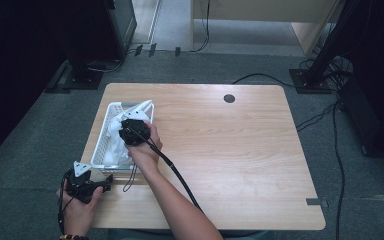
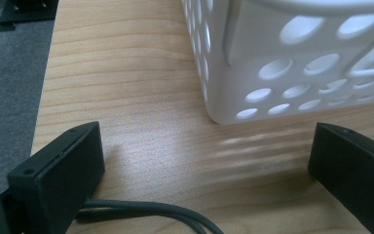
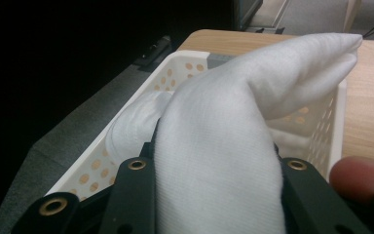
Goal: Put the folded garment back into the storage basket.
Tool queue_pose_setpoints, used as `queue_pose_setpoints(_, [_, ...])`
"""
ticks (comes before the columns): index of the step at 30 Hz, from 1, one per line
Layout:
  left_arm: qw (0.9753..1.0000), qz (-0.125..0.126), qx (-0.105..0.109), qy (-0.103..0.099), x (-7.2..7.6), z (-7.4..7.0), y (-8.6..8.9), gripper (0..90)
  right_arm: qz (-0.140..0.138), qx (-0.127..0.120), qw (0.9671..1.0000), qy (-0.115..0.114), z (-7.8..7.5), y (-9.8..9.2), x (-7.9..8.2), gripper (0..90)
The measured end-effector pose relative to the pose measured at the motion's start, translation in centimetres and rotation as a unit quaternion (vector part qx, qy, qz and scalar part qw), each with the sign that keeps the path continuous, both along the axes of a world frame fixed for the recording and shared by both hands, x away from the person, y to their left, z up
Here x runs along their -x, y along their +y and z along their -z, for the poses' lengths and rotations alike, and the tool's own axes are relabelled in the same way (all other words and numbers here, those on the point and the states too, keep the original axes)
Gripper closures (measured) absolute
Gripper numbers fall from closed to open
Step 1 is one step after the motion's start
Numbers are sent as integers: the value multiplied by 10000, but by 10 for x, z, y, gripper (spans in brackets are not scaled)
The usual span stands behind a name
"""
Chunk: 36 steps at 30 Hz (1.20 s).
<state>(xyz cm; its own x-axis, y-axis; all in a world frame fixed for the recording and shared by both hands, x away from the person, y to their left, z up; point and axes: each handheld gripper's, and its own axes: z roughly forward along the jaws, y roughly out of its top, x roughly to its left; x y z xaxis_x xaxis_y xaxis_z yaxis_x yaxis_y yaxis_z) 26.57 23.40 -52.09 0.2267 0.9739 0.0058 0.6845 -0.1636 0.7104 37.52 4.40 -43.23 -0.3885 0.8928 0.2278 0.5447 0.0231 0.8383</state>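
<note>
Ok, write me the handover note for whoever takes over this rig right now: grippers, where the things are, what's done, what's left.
Right gripper: shut on the white cloth, held over the white perforated basket at the table's left side.
Left gripper: open, holding nothing, low on the wooden table just outside the basket's near corner.
Cloth: most of it is bunched in the basket, with one end raised near the far rim.
Done: cloth gripped and over the basket.
Left: I cannot tell whether it is going in or coming out; either release it into the basket or lift it clear, probably steadying the basket with the left.

right gripper (image 1: 130,131) reaches forward on an outstretched arm, fingers clamped; left gripper (image 1: 92,184) rests low, fingers spread wide.
</note>
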Motion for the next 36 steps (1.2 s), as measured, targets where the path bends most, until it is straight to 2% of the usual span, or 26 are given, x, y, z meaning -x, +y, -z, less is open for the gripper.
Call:
queue_pose_setpoints(3, [10000,16,0,5,0,0,0,0,52,11,10000,67,0,0,-2,634])
queue_pose_setpoints(13, [10000,13,10,7,0,0,-1,0,50,400,9989,244,7,-5,-7,594])
queue_pose_setpoints(15, [10000,14,8,7,0,0,-1,0,43,437,9987,241,7,-5,-7,594])
queue_pose_setpoints(17, [10000,9,12,4,0,0,-1,0,4,609,9979,198,9,-4,-7,591])
queue_pose_setpoints(20, [10000,13,9,7,0,0,-1,0,-9,722,9972,178,12,-4,-6,576])
queue_pose_setpoints(22, [10000,15,9,7,0,0,-1,0,-17,741,9971,182,14,-5,-6,562])
queue_pose_setpoints(23, [10000,20,8,11,0,0,-1,0,-40,770,9969,156,16,-6,-7,510])
queue_pose_setpoints(26, [10000,21,9,11,0,0,-1,0,-99,748,9971,124,18,-6,-7,469])
queue_pose_setpoints(27, [10000,21,8,11,0,0,-1,0,-166,816,9965,74,19,-5,-7,393])
queue_pose_setpoints(28, [10000,21,8,11,0,0,-1,0,-166,816,9965,74,19,-5,-7,393])
queue_pose_setpoints(29, [10000,21,9,11,0,0,-1,0,-157,967,9952,73,20,-4,-7,294])
queue_pose_setpoints(30, [10000,21,10,13,0,0,-1,0,-157,967,9952,73,20,-4,-7,294])
queue_pose_setpoints(31, [10000,21,8,18,0,0,-1,0,-116,1012,9947,110,21,-4,-7,233])
queue_pose_setpoints(33, [10000,20,8,15,0,0,-1,0,-134,1033,9945,124,22,-5,-7,220])
queue_pose_setpoints(36, [10000,22,5,18,0,0,-1,0,-284,1179,9924,194,23,-6,-7,187])
